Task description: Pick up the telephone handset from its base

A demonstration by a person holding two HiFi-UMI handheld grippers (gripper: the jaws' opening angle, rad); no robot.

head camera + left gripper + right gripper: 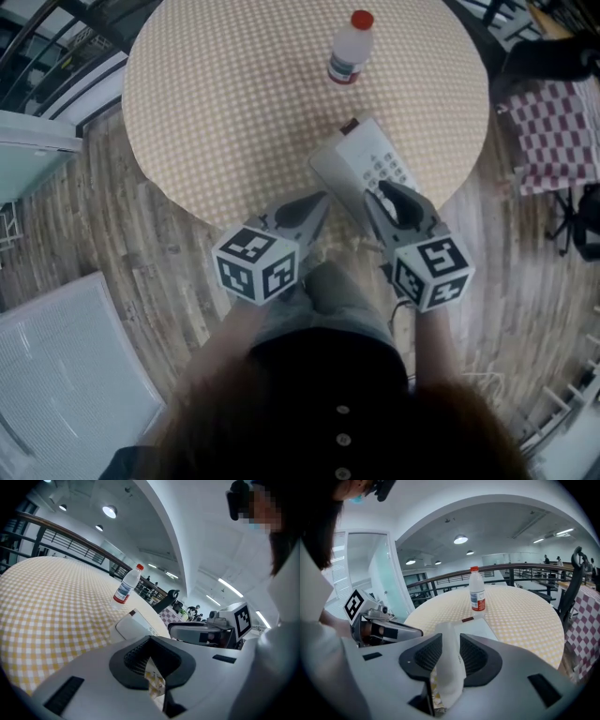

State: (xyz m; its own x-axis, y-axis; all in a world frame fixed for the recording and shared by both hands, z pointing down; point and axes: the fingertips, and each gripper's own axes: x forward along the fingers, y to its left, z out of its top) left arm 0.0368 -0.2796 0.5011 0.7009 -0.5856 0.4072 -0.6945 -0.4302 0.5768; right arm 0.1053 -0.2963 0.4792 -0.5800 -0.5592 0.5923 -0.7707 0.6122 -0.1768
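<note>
- At the near edge of the table [206, 103], the handset [449, 667] is seen lying on its base [476, 627], not yet lifted
- The right gripper [384, 195] is set over it with jaws apart; the handset stands between the pads [476, 658], and no firm press is seen
- The left gripper [319, 202] is held close beside the base, jaws together on nothing
- For a good grasp, the pads should be closed squarely across the handset's narrow middle, so that it is neither tipped nor squeezed out
- The lift is best made straight up off the base; the base looks light and sits close to the edge, so it could be dragged along
- The base might be steadied with the left gripper if it shifts
- One container is seen: a red-capped bottle [350, 47], upright, well behind the base; it is closed, and what it holds cannot be told
</note>
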